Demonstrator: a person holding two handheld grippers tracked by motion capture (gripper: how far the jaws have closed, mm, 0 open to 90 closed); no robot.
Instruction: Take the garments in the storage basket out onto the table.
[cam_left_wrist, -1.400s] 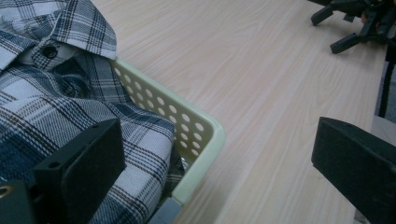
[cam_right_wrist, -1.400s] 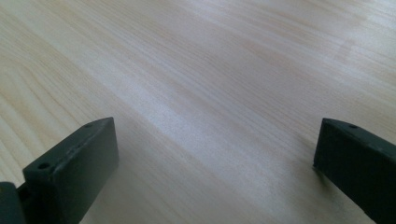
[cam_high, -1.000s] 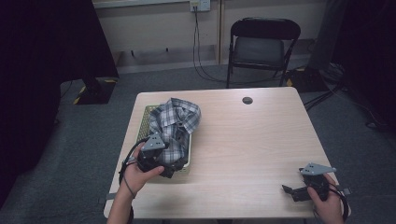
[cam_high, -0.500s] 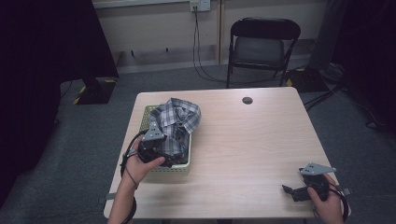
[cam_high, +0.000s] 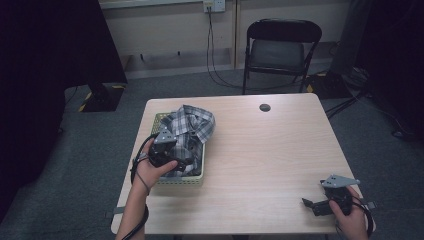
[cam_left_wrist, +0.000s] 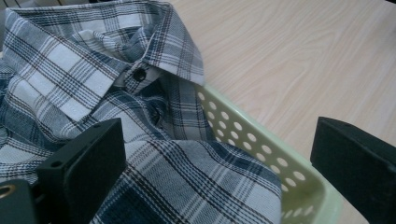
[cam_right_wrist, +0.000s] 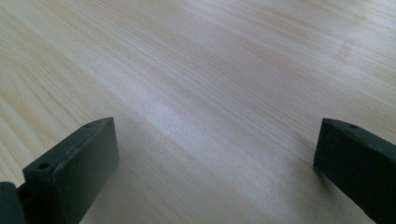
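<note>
While shirt sits in basket: nothing lifted yet.
Left claw (cam_left_wrist: 215, 177): jaws wide apart, empty, hovering over shirt (cam_left_wrist: 116, 93); collar ahead of it.
Basket (cam_left_wrist: 261, 154): rim runs between the jaws, toward the right one.
Right claw (cam_high: 320, 204): jaws apart, idle over bare table (cam_right_wrist: 210, 84).
Left to do, likely: close on fabric, pull shirt out.

L claw (cam_left_wrist: 219, 168) wide apart over plaid shirt (cam_left_wrist: 93, 88) in green basket (cam_left_wrist: 261, 154).

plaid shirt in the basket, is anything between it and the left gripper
Nothing visible is. The left gripper hangs open right over the plaid shirt, one jaw above the cloth, the other outside the green basket's rim.
</note>
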